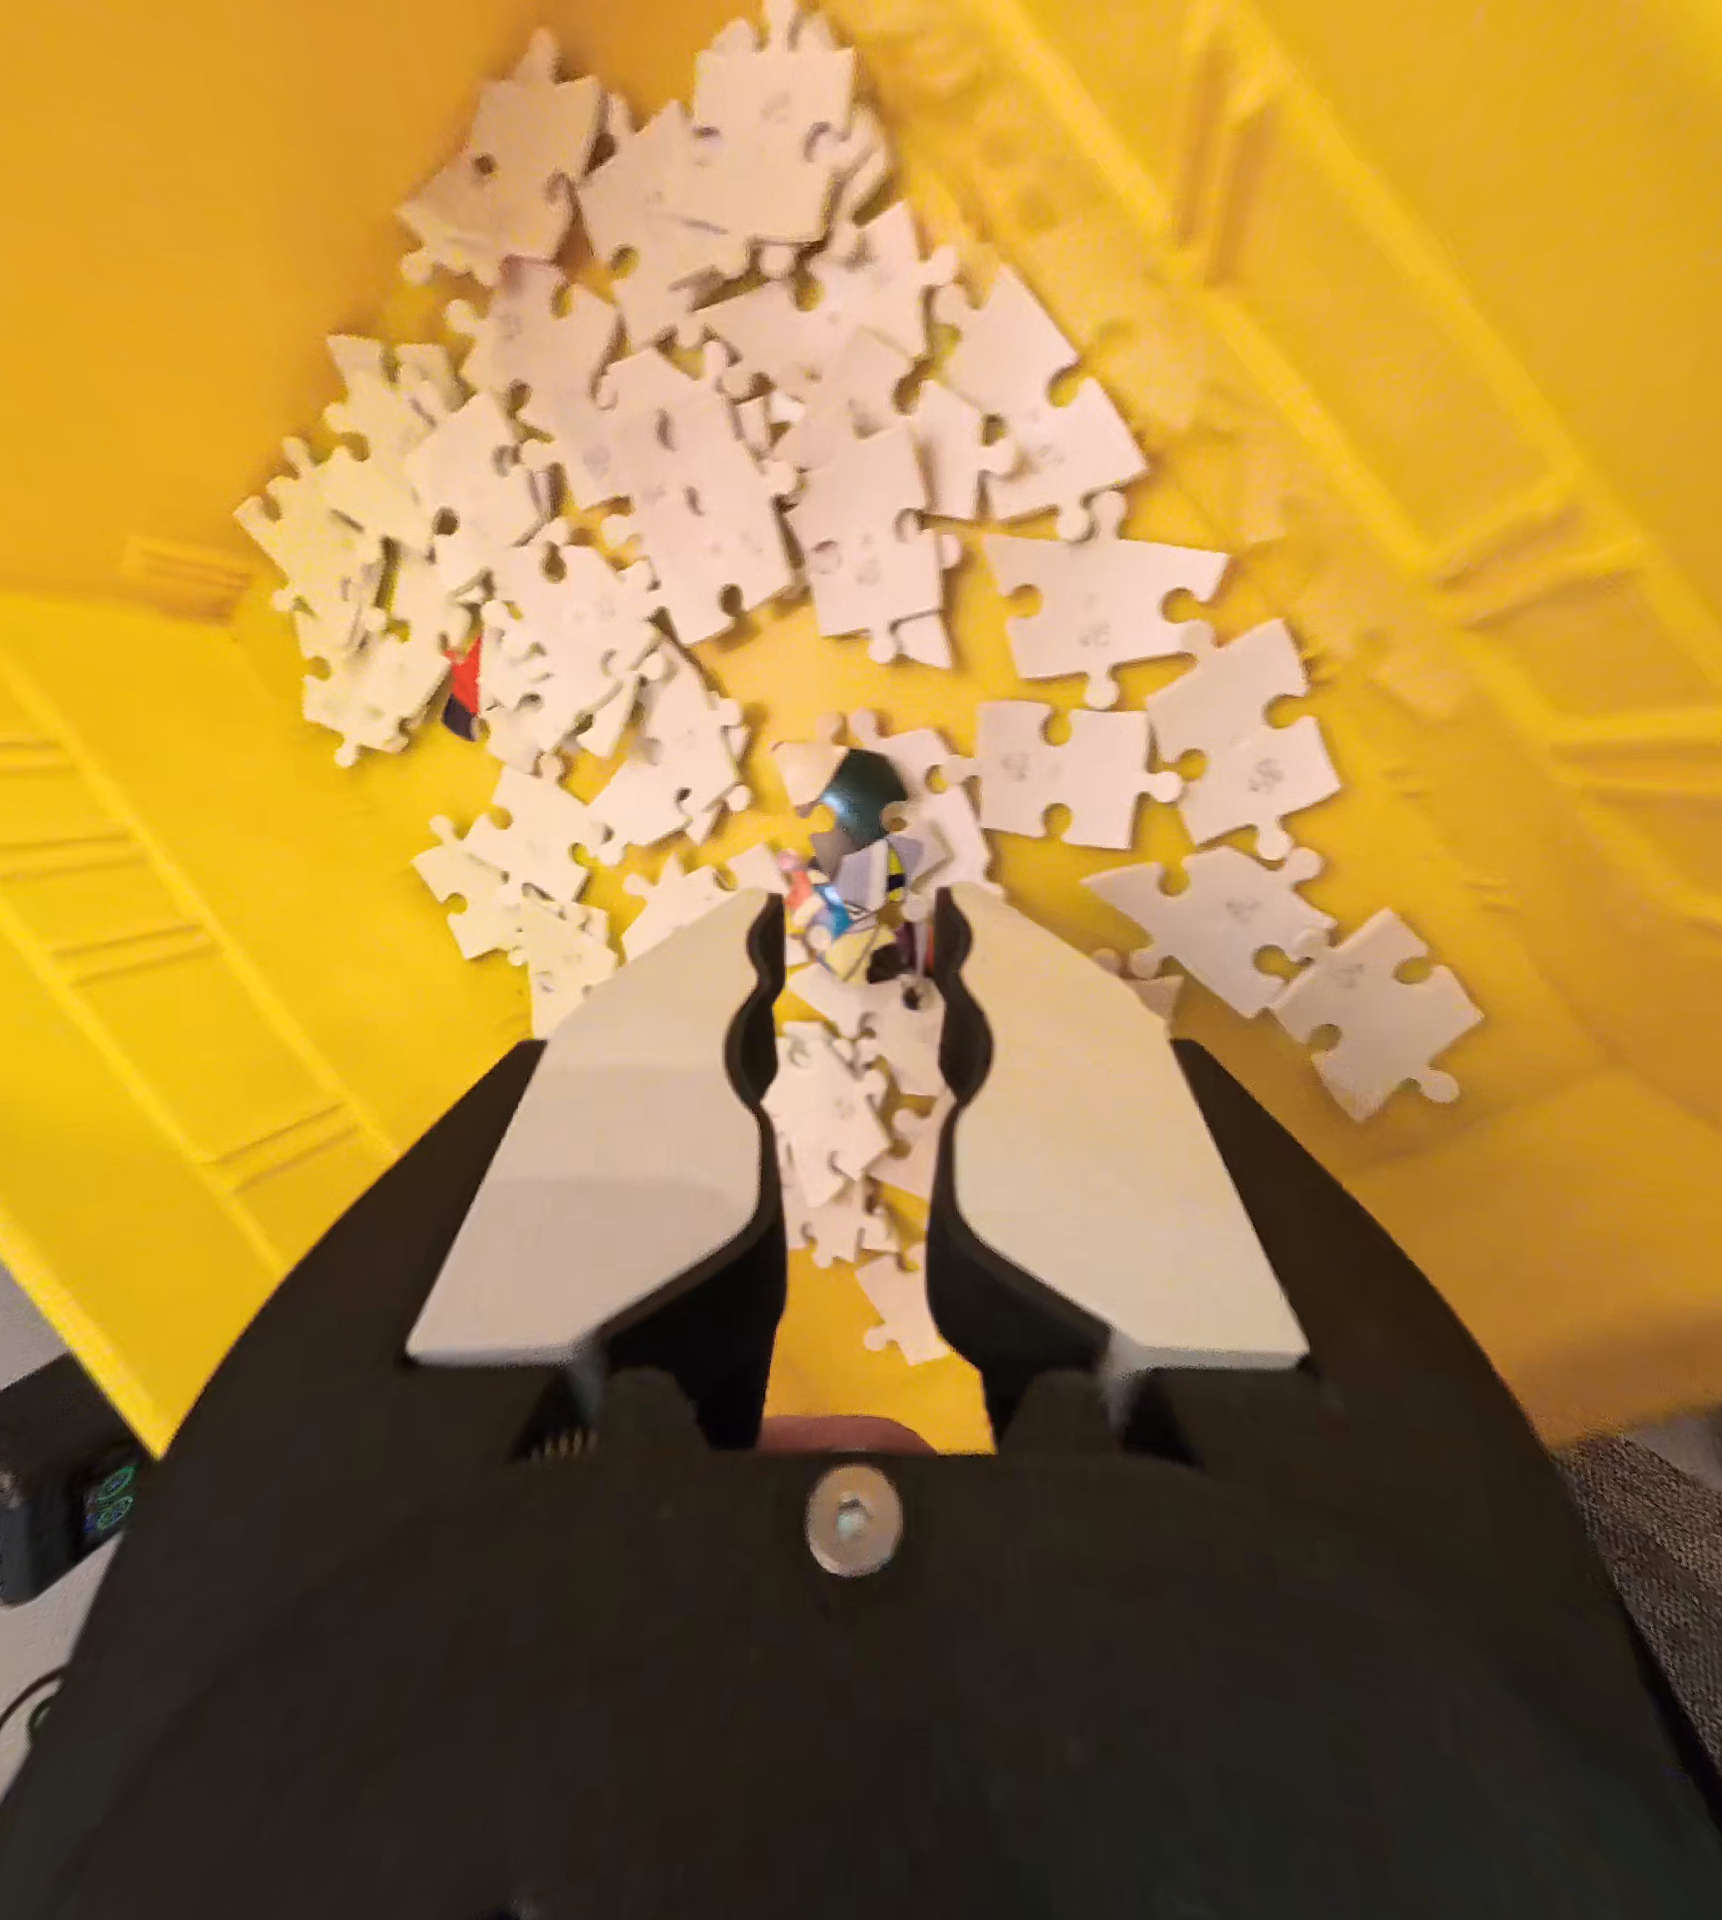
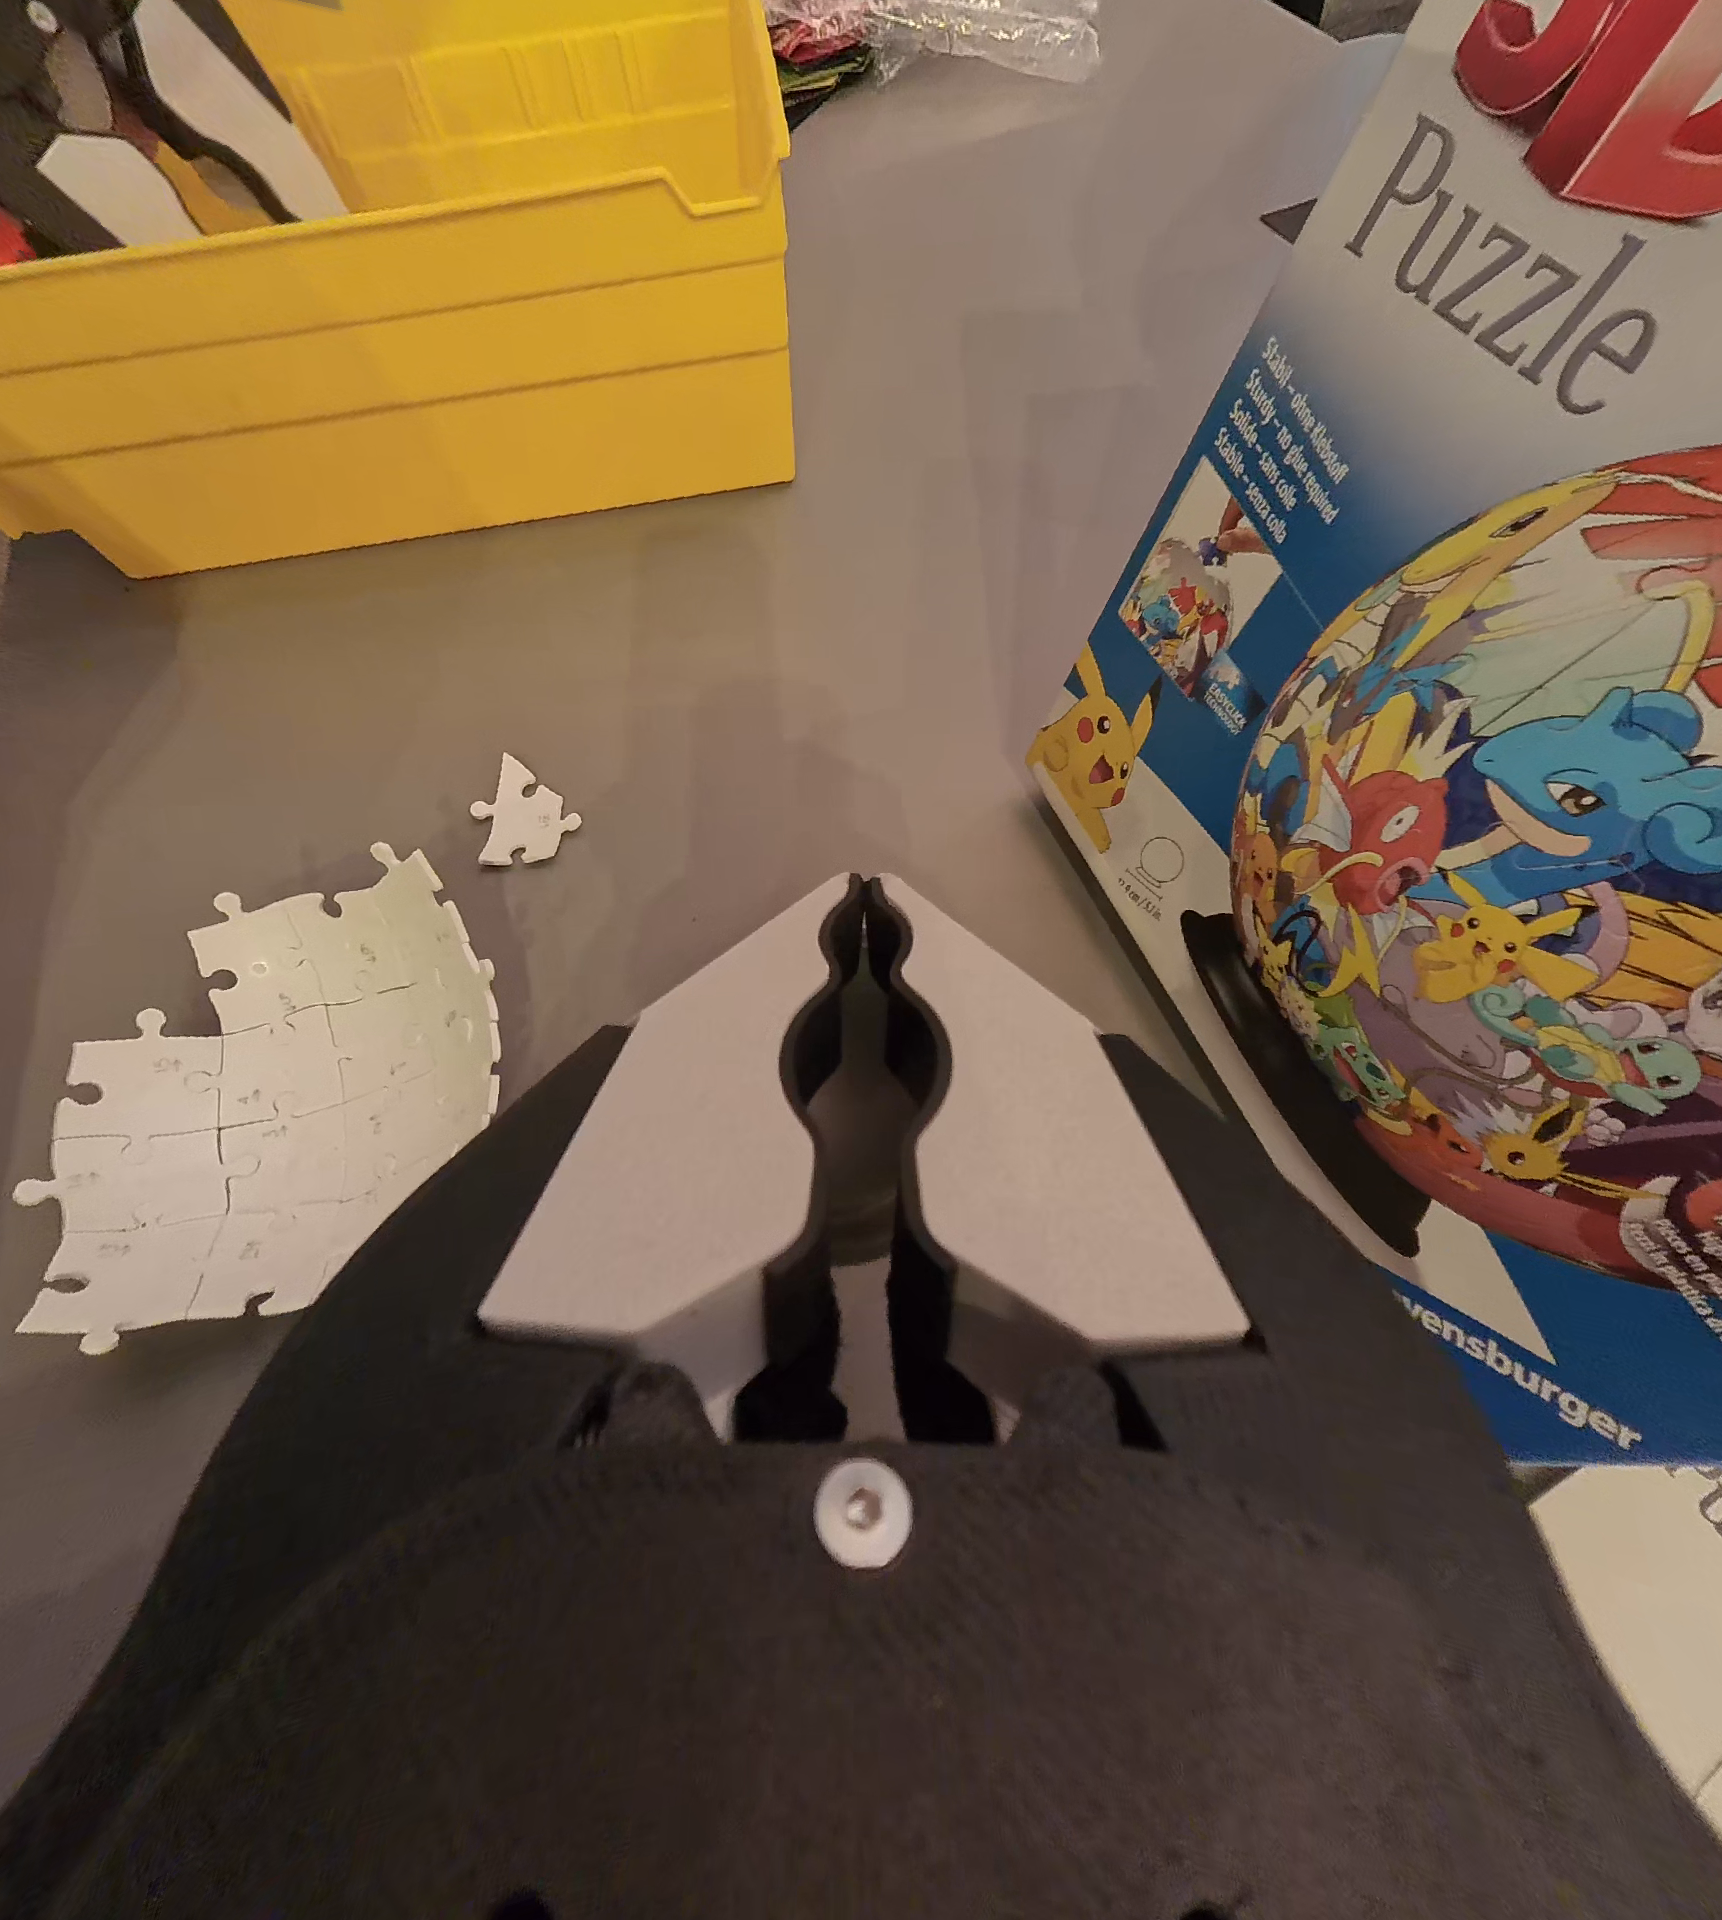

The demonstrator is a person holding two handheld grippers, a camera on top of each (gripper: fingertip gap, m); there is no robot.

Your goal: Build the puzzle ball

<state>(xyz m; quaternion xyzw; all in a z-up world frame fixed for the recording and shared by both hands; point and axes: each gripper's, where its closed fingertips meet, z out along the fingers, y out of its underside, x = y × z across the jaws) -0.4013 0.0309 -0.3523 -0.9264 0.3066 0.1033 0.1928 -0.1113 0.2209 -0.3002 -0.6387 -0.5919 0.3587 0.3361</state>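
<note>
In the left wrist view, my left gripper [image 1: 859, 914] is open inside a yellow bin [image 1: 161, 883], its tips over a pile of loose puzzle pieces [image 1: 691, 499] lying mostly white side up. A few pieces with coloured print [image 1: 852, 894] lie right between the fingertips. The view is blurred. In the right wrist view, my right gripper [image 2: 863, 885] is shut and empty above the grey table [image 2: 680, 644]. A curved, joined patch of pieces [image 2: 265, 1101] lies white side up to its left. One single loose piece [image 2: 524, 816] lies just beyond that patch.
The yellow bin [image 2: 400, 343] stands at the back left of the table in the right wrist view, with the other gripper partly in view inside it. The puzzle box [image 2: 1522, 779] stands at the right. A printed sheet [image 2: 1688, 1704] lies at the bottom right. A black device [image 1: 15, 1496] sits left. Left tips to right tips: about 35 cm.
</note>
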